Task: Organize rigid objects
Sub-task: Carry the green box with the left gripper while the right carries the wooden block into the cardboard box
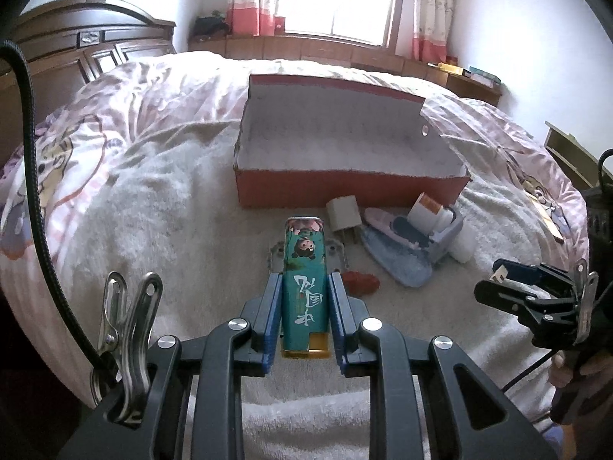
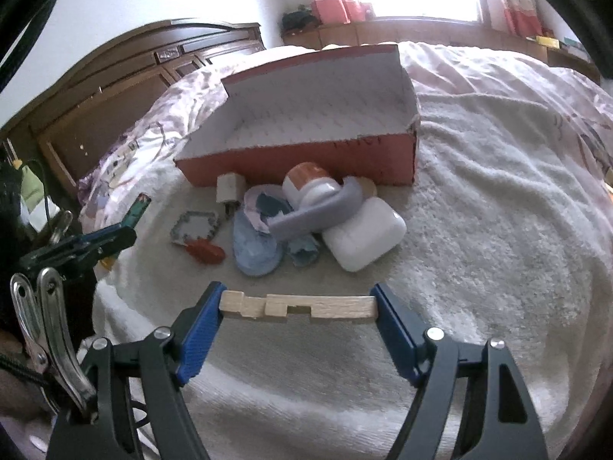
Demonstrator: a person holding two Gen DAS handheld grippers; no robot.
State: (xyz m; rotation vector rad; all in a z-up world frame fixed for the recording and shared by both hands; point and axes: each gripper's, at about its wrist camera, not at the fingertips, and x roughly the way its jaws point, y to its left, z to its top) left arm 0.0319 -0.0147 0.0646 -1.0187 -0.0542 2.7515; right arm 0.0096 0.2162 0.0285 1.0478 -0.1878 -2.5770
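Note:
My left gripper (image 1: 304,281) is shut on a green lighter (image 1: 305,276) with a cartoon print, held above the white towel, short of the red box (image 1: 345,188). My right gripper (image 2: 299,299) is shut on a notched wooden block (image 2: 299,306), gripped by its two ends, in front of the pile. The open red box (image 2: 306,165) with a white inside holds nothing I can see. The pile before it has a white charger (image 2: 230,189), an orange-capped white bottle (image 2: 310,188), a grey handle piece (image 2: 325,211), a white case (image 2: 364,234), blue slippers (image 2: 253,249), a small framed tile (image 2: 195,226) and a red clip (image 2: 205,251).
All lies on a white towel (image 2: 479,230) over a pink patterned quilt (image 1: 153,88). A dark wooden headboard (image 1: 76,50) is at the left. A window sill with wooden cabinets (image 1: 325,50) runs behind the bed.

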